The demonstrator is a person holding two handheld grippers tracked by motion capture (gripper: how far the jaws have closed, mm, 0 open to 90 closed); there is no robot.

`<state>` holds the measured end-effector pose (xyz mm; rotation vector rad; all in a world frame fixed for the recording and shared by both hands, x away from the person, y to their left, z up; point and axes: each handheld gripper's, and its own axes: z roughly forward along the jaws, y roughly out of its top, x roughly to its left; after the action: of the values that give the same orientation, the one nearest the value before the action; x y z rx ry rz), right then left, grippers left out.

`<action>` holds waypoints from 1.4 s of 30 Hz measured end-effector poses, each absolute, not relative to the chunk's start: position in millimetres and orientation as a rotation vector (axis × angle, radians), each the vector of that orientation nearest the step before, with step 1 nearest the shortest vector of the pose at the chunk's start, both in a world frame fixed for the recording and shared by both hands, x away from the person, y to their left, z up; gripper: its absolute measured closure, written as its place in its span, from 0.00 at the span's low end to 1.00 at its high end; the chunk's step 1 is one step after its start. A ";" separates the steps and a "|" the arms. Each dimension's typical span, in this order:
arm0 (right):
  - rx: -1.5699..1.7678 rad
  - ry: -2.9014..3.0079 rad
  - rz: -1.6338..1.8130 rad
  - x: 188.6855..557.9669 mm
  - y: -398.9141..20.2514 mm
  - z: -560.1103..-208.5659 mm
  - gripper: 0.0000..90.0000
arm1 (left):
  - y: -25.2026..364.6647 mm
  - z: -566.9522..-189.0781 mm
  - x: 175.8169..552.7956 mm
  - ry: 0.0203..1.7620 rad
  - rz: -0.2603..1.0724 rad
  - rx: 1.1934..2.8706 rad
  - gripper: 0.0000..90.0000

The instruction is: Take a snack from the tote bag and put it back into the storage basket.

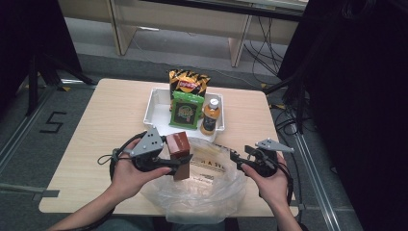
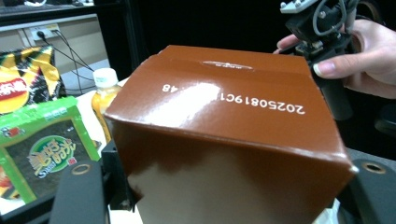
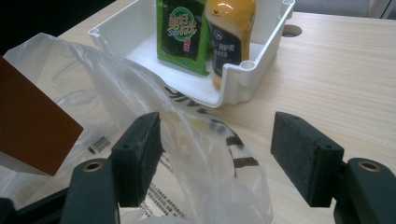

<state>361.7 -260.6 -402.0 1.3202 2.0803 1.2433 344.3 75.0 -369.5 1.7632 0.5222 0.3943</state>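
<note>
My left gripper (image 1: 182, 163) is shut on a glossy brown carton (image 1: 177, 143), held tilted above the mouth of a clear plastic bag (image 1: 207, 192). In the left gripper view the carton (image 2: 224, 130) spans the gap between both jaws and shows a printed date code on top. At the bag's right rim my right gripper (image 1: 239, 158) stands open. In the right gripper view its pads (image 3: 140, 154) are wide apart, and loose bag film (image 3: 140, 88) rises between them without being pinched. A corner of the carton (image 3: 32, 126) shows at the left.
A white tray (image 1: 154, 103) behind the bag holds a green seaweed packet (image 1: 186, 110) and an orange drink bottle (image 1: 210, 115). A yellow-black chip bag (image 1: 187, 84) leans at its far edge. Bare wooden tabletop (image 1: 106, 125) lies left and right of the tray.
</note>
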 end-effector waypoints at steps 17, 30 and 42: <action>1.363 2.092 1.247 360.7 -256.5 -403.2 0.38 | 70.8 -348.7 350.9 0.553 0.430 1.720 0.34; 1.377 2.092 1.246 359.9 -256.8 -402.3 0.38 | 71.2 -337.8 358.6 0.546 0.455 1.694 0.34; 1.356 2.102 1.231 359.5 -255.9 -403.7 0.38 | 67.2 -323.5 365.5 0.555 0.501 1.677 0.34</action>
<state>359.5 -255.9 -403.7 1.3560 2.1024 1.2314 365.5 67.2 -323.5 1.6768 0.5555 0.5012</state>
